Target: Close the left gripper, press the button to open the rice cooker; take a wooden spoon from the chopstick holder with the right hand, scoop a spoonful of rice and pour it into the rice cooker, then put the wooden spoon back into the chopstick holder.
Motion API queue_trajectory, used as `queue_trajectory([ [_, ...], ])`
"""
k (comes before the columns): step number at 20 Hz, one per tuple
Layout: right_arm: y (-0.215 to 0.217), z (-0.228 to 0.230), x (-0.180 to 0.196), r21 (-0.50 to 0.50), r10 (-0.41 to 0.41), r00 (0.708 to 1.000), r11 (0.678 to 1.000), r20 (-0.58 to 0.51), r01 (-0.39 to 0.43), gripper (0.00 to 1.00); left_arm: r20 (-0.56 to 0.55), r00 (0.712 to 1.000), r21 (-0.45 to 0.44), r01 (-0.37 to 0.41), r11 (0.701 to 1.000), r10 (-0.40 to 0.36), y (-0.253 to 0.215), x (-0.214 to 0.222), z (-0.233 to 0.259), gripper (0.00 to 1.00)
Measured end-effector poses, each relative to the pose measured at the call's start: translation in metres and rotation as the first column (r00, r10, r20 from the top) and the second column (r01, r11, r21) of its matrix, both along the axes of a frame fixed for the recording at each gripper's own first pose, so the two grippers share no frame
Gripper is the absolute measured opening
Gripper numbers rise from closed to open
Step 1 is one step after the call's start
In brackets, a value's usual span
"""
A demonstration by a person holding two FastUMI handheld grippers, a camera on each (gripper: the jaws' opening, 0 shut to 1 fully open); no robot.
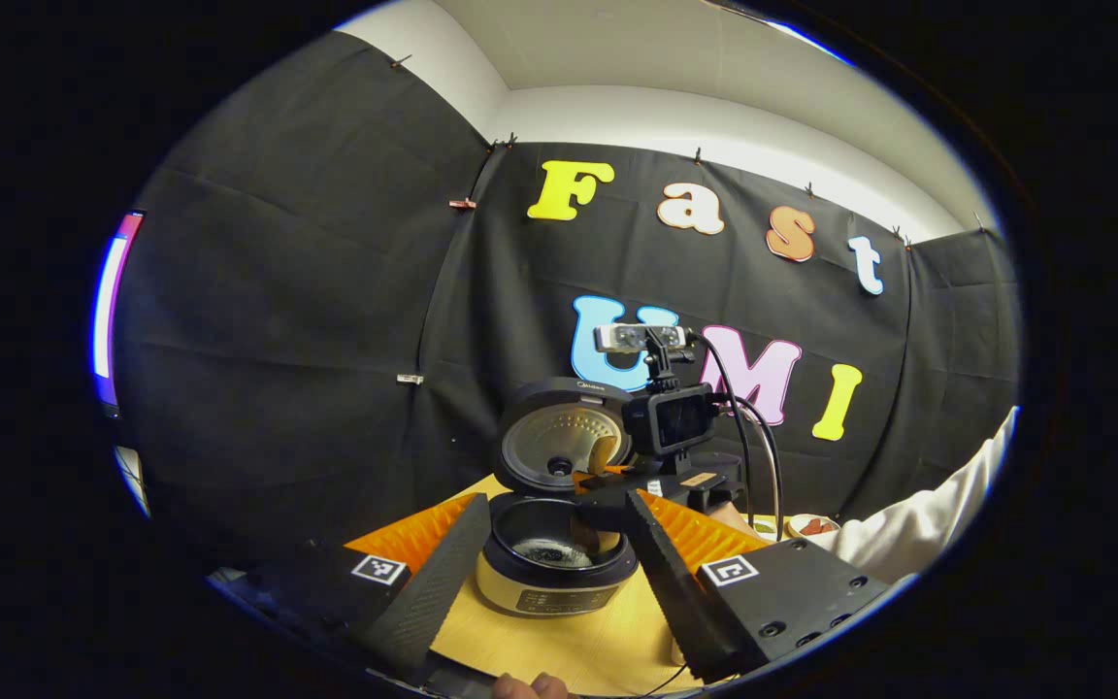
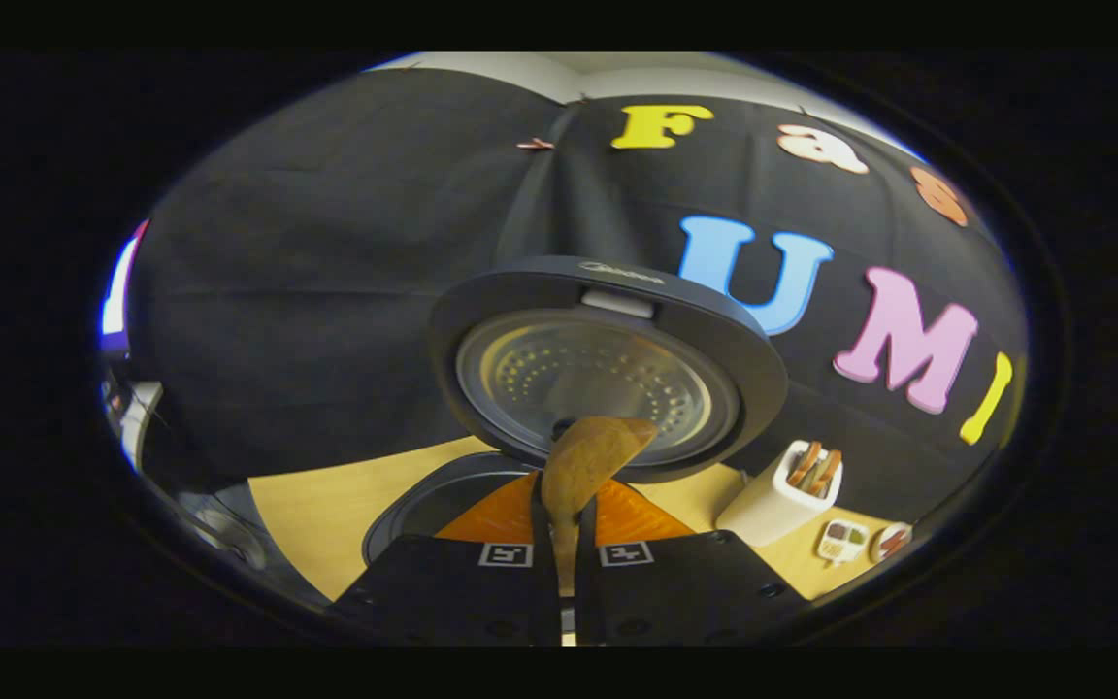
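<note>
One spoonful is what this step comes down to, so I'd tip the wooden spoon [image 2: 590,458] slowly over the open rice cooker [image 1: 551,563], keeping the bowl inside the pot's rim. The right gripper [image 2: 565,505] has its fingers clamped tight on the spoon handle, spoon head at 12 o'clock. The left gripper [image 1: 547,544] sits wide apart, holding nothing, cooker between its fingers. The chopstick holder [image 2: 772,505] waits at 3 o'clock.

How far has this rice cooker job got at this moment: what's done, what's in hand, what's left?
Done: the rice cooker stands open, its lid raised. In hand: the right tool is shut on the wooden spoon, held over the open pot; the left tool hangs open in front of the cooker. Whether rice has been poured yet can't be told. Left: returning the spoon to the chopstick holder.
</note>
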State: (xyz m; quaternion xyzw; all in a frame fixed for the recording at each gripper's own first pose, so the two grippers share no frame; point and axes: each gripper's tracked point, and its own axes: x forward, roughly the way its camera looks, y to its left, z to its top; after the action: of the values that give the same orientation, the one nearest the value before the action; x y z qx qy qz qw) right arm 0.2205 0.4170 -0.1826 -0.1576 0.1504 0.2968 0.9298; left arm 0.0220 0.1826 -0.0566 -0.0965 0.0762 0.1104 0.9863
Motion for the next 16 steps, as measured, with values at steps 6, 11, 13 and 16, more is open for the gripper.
queue_trajectory([
  [6, -0.014, 0.018, -0.011, 0.084, -0.005, 1.0, 0.996, -0.008, 0.006, 0.07, 0.001, 1.0, 0.003, 0.008, 1.0, -0.008, -0.004, 0.003, 0.003, 0.95],
  [11, -0.044, 0.057, -0.003, 0.452, -0.085, 0.934, 0.857, -0.347, 0.246, 0.07, 0.005, 1.0, 0.003, 0.027, 1.0, -0.027, -0.016, 0.008, 0.003, 0.95],
  [13, -0.07, 0.066, 0.008, 0.532, -0.078, 0.898, 0.782, -0.434, 0.325, 0.1, 0.003, 0.999, 0.006, 0.038, 0.999, -0.038, -0.022, 0.011, 0.005, 0.95],
  [16, -0.114, 0.073, 0.006, 0.586, -0.076, 0.871, 0.711, -0.485, 0.388, 0.1, 0.007, 0.998, 0.02, 0.058, 0.998, -0.058, -0.035, 0.016, 0.01, 0.95],
])
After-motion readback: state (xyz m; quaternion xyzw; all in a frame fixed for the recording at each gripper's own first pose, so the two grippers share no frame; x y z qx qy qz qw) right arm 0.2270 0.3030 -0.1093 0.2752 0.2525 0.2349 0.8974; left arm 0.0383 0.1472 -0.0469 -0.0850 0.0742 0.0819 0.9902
